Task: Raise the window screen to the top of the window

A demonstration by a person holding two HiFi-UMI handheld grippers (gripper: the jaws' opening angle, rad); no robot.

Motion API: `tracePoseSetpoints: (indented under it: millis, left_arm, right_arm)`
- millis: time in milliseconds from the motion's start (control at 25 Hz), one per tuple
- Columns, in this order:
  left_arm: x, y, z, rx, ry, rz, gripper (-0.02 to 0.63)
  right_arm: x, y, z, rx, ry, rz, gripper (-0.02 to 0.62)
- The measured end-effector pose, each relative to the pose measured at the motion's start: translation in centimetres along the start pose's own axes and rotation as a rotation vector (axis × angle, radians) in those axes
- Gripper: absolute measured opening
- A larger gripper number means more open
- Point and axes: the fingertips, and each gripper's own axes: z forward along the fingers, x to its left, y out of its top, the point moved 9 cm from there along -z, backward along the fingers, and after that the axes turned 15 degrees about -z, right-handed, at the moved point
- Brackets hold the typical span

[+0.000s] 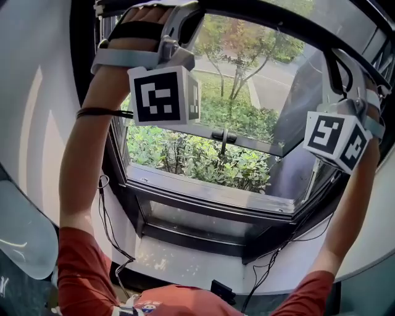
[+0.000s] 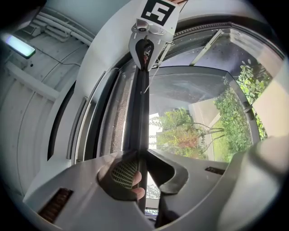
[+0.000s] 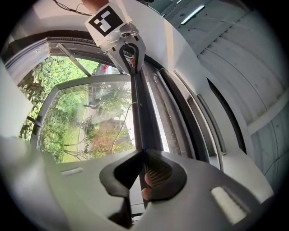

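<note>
The window screen's dark bottom bar (image 1: 271, 23) runs across the top of the window opening between both raised hands. My left gripper (image 2: 137, 155) is shut on this bar (image 2: 137, 113), the ribbed pad (image 2: 123, 171) pressed to its side. At the bar's far end the right gripper with its marker cube (image 2: 158, 11) is visible. My right gripper (image 3: 142, 155) is likewise shut on the bar (image 3: 141, 117), and the left gripper's cube (image 3: 104, 20) shows at the other end. In the head view both marker cubes (image 1: 163, 95) (image 1: 336, 139) hang below the hands; the jaws themselves are hidden there.
Below the bar an outward-swung glass pane (image 1: 247, 86) with a black handle (image 1: 223, 137) looks onto shrubs and trees. The dark window frame and sill (image 1: 203, 194) lie below. Cables (image 1: 108, 216) trail down the white wall at left. A ceiling lamp (image 2: 18, 45) glows overhead.
</note>
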Motion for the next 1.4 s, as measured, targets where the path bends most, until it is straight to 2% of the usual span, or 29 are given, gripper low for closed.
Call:
tracePoseSetpoints:
  millis: [320, 600, 760, 880, 1000, 1280, 1320, 1400]
  left_arm:
    - [1.0, 1.1, 2.0, -0.002, 0.053, 0.027, 0.058]
    - [4.1, 1.5, 4.5, -0.002, 0.091, 0.046, 0.058]
    - [5.6, 1.9, 6.1, 0.02, 0.085, 0.041, 0.058]
    - [6.9, 2.3, 7.1, 0.015, 0.145, 0.056, 0.058]
    - [7.6, 2.6, 7.8, 0.013, 0.144, 0.044, 0.058]
    - [9.9, 3.4, 9.9, 0.036, 0.238, 0.1, 0.058]
    - [10.3, 3.6, 10.2, 0.034, 0.259, 0.108, 0.032]
    - [10.8, 3.8, 10.7, 0.03, 0.284, 0.102, 0.031]
  right_arm:
    - [-1.1, -0.9, 1.7, 0.045, -0.049, -0.041, 0.037]
    - [-4.2, -1.3, 4.4, 0.076, -0.084, -0.079, 0.037]
    - [-6.1, -1.6, 6.0, 0.099, -0.101, -0.09, 0.038]
    - [-7.2, -1.8, 6.9, 0.114, -0.109, -0.096, 0.038]
    - [-8.1, -2.0, 7.7, 0.125, -0.117, -0.103, 0.038]
    - [-10.6, -2.5, 9.5, 0.164, -0.135, -0.129, 0.041]
    - [-11.0, -2.6, 9.7, 0.171, -0.136, -0.126, 0.043]
    - [-11.6, -2.6, 10.1, 0.182, -0.143, -0.125, 0.044]
